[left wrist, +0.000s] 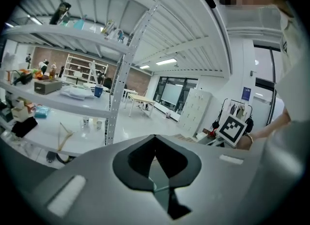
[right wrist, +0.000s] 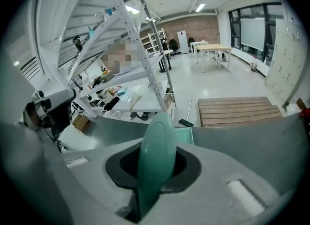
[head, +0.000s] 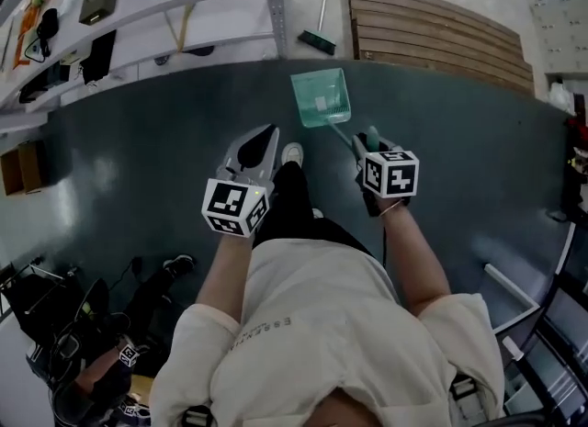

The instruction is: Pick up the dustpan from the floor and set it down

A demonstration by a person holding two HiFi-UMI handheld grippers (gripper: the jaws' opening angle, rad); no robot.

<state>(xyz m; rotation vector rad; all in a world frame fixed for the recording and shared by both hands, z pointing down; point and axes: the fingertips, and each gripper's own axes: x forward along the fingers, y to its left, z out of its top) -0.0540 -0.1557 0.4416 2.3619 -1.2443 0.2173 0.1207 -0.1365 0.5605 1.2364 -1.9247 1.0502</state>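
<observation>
Right gripper view: right gripper (head: 370,140) clamped tight on the dustpan (head: 322,96) by its handle.
Keep the pan level ahead of the jaws; lower it gently.

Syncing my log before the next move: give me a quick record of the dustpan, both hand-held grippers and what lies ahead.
dustpan: teal, held by its handle, pan pointing ahead
right hand-held gripper: shut on the handle
left hand-held gripper: shut, empty
ahead: broom, wooden pallet, shelving

Head camera looks steeply down; both gripper cameras face forward, sharing the shelving (left wrist: 121,88).
</observation>
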